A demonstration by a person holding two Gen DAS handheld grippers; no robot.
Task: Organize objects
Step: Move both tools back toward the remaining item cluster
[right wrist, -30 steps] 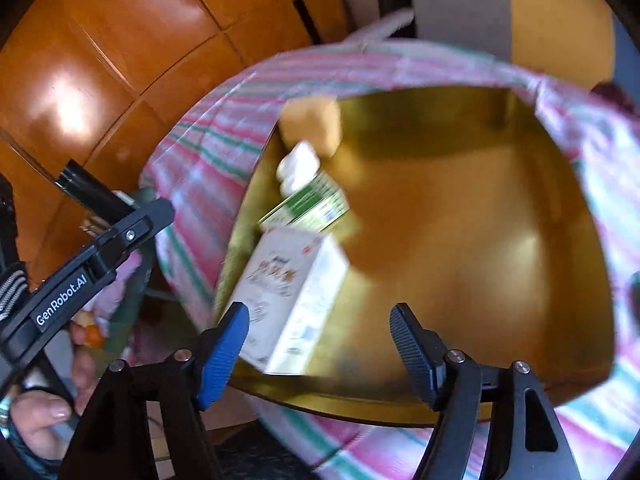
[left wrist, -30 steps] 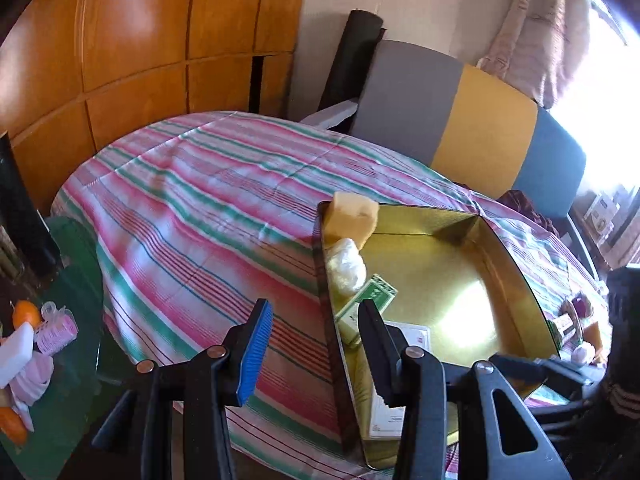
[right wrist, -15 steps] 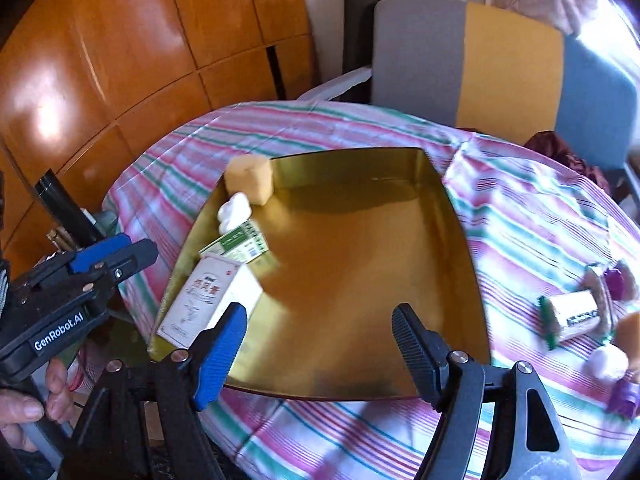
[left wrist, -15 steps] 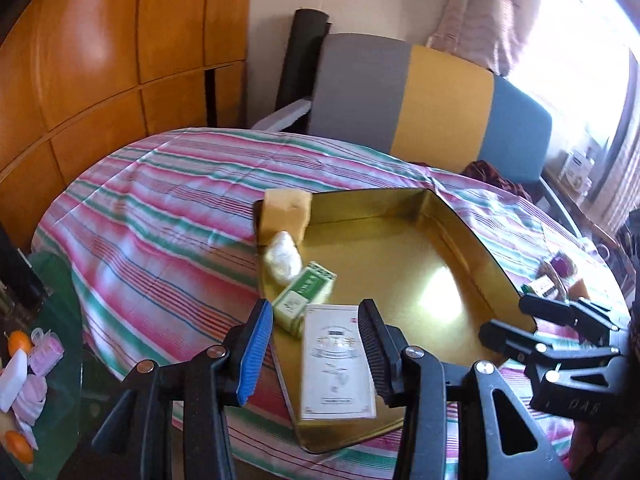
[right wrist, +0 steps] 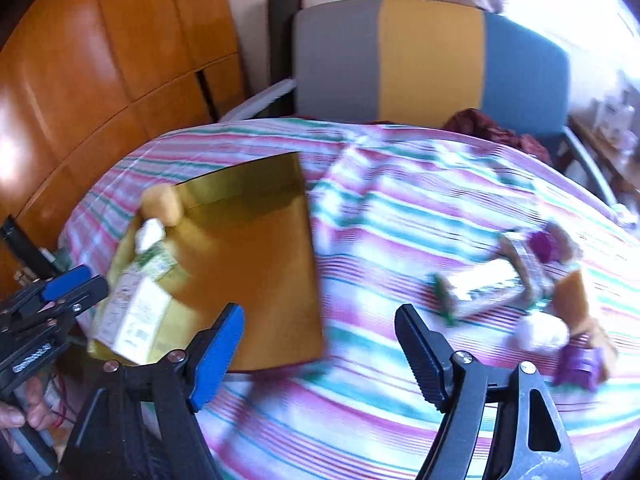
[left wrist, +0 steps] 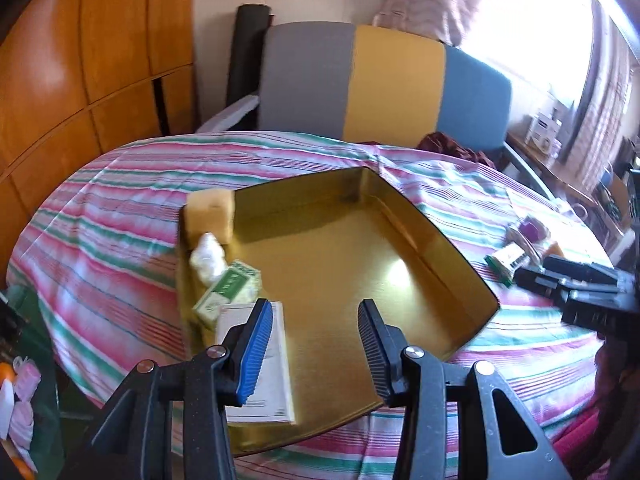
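A striped cloth covers the table, gold tray on it; left gripper narrowly parted and empty, right gripper opening, empty.

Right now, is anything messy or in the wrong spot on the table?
Yes. A small pile sits loose on the striped tablecloth, outside the gold tray: a green-and-white box, a white ball, purple bits. Four things are already lined up along the tray's left side.

daylight from right, blown out | right wrist view motion-blurred | fisheye edges
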